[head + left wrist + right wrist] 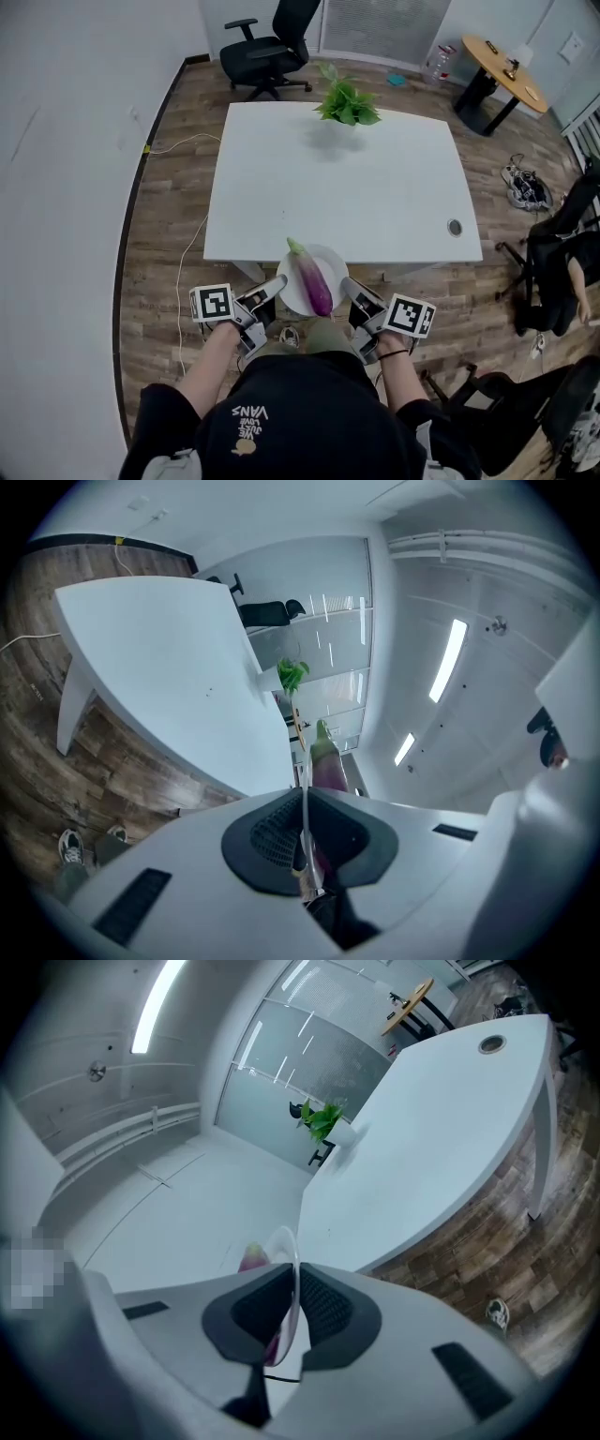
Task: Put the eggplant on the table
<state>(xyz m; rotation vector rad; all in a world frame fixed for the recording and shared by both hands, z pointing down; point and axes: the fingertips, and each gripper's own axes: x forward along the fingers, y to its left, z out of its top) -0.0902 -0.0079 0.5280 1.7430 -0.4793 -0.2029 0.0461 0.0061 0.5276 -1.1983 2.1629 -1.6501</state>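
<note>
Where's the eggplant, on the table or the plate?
On the plate: the eggplant lies along it; left tongs and right tongs clamp its rim at the near edge of the table.

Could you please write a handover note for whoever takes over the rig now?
Grippers: the left gripper is shut on the left rim of the white plate; the right gripper on its right rim.
Things: the eggplant lies on the plate, held at the near edge of the white table.
Done: plate gripped on both sides.
Left: set it on the table, then release.
</note>
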